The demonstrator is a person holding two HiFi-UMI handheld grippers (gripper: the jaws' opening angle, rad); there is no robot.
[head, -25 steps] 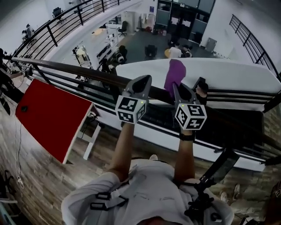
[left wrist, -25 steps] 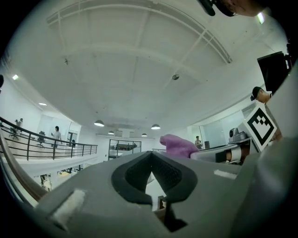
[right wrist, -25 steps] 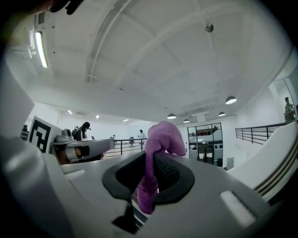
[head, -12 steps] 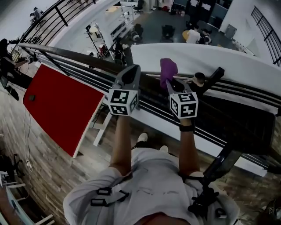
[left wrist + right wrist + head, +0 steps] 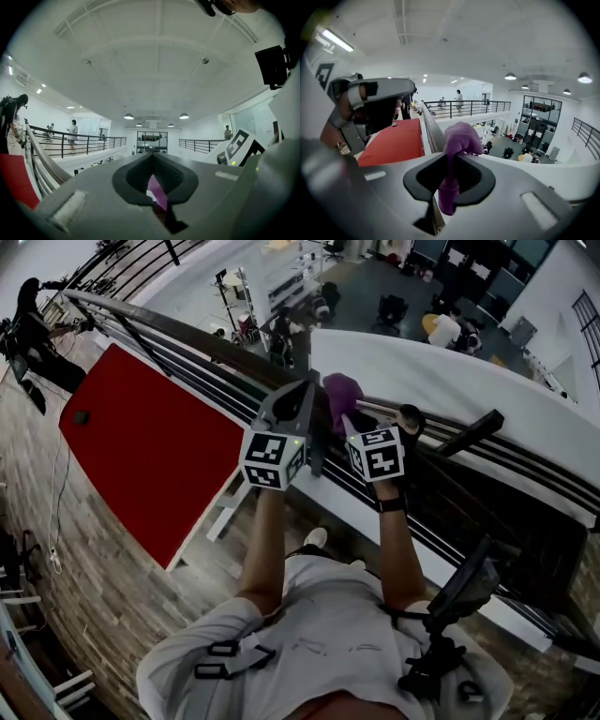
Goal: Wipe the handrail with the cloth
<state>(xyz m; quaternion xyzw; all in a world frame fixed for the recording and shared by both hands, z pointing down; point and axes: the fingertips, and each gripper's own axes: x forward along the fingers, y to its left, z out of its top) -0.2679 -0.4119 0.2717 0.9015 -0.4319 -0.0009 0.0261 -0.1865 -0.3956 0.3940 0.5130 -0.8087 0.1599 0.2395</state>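
Task stage: wiping, judged to be under way or about to start; the purple cloth (image 5: 340, 395) sits on the line of the handrail (image 5: 202, 341), at the stretch straight ahead of the person
Done so far: not established; no streak, damp mark or dirt shows on the rail, so wiped and unwiped lengths cannot be told apart
Left to do: judged to be most of it; a long run of rail goes off to the person's left above the red panel (image 5: 150, 442), and more runs to the right
Right gripper (image 5: 349, 423): jaws clamped on the cloth; 1 bunched end stands proud of the tips and a tail hangs down through the jaw opening
Left gripper (image 5: 307, 390): jaws drawn together; just beside the cloth, no part in the wipe apparent
Head view only: both arms raised to the rail, the 2 marker cubes close together, the rail's full sweep
Right gripper view only: the grip itself; the cloth (image 5: 459, 140) bulges over the right gripper (image 5: 452, 157), with the handrail (image 5: 432, 129) running away directly behind; firm contact with the rail cannot be confirmed; the left gripper body shows apart from the cloth
Left gripper view only: the left gripper (image 5: 152, 157) tips meet; a purple sliver of cloth (image 5: 158, 199) shows in the slot below them; pinched or merely seen beyond, not settled
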